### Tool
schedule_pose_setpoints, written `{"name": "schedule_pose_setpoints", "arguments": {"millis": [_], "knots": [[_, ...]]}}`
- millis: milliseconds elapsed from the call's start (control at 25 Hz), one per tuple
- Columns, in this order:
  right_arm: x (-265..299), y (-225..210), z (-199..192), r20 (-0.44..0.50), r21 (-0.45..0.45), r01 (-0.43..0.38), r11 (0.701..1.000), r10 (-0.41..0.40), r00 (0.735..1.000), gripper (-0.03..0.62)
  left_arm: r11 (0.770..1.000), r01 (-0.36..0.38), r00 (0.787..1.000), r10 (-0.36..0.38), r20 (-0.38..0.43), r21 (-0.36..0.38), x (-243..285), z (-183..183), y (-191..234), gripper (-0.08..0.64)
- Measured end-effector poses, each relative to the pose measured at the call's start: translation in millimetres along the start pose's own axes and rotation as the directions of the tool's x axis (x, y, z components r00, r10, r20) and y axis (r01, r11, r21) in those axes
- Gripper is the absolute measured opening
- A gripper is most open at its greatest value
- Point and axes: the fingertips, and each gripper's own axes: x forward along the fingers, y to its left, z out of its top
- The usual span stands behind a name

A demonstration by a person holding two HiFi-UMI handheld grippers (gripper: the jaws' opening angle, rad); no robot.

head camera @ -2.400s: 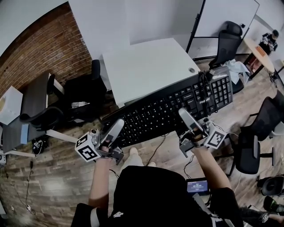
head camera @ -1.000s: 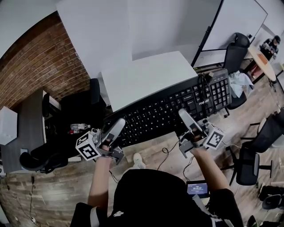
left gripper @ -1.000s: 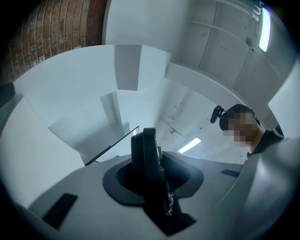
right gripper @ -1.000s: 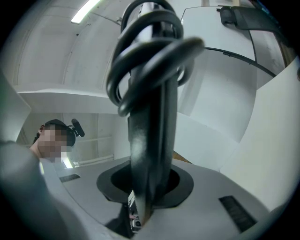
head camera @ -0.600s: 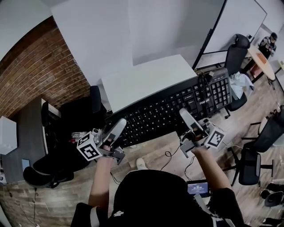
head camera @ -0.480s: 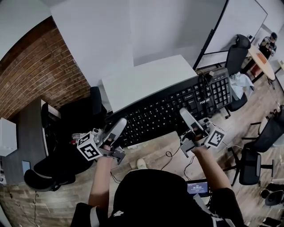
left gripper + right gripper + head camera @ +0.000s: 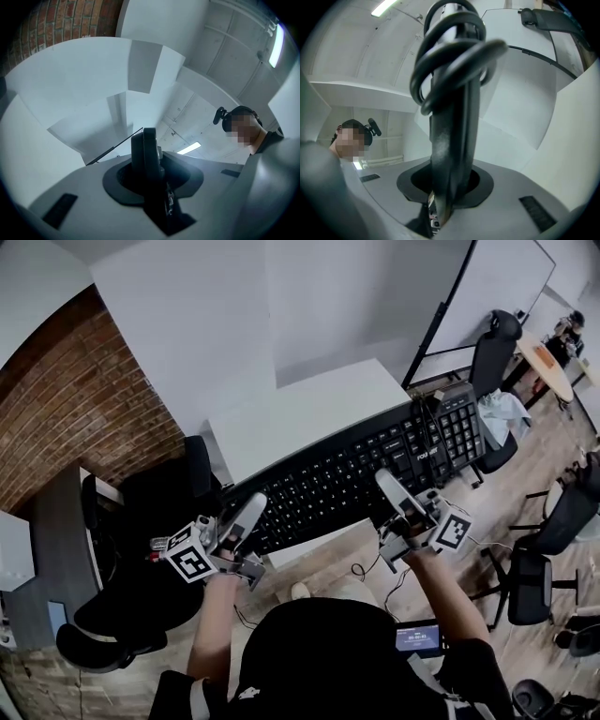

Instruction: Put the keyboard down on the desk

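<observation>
The left gripper point(image 7: 251, 509) and the right gripper point(image 7: 390, 486) both pinch the keyboard point(image 7: 347, 474). It hangs in the air over the near edge of the desk point(image 7: 309, 407). Set down there, it could tip off. Its looped cable point(image 7: 454, 51) could catch too.

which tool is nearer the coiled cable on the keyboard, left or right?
Right. The right tool grips the keyboard edge right by the coiled cable; the left tool grips the opposite end, far from it.
</observation>
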Motion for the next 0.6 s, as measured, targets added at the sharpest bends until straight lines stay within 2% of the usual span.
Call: {"name": "schedule_pose_setpoints", "arguments": {"millis": [600], "knots": [[-2.6, -6.3, 0.5, 0.011, 0.034, 0.007, 0.999, -0.008, 1.000, 0.100, 1.000, -0.025, 1.000, 0.025, -0.012, 0.013, 1.3, -2.8, 1.5, 0.108]]}}
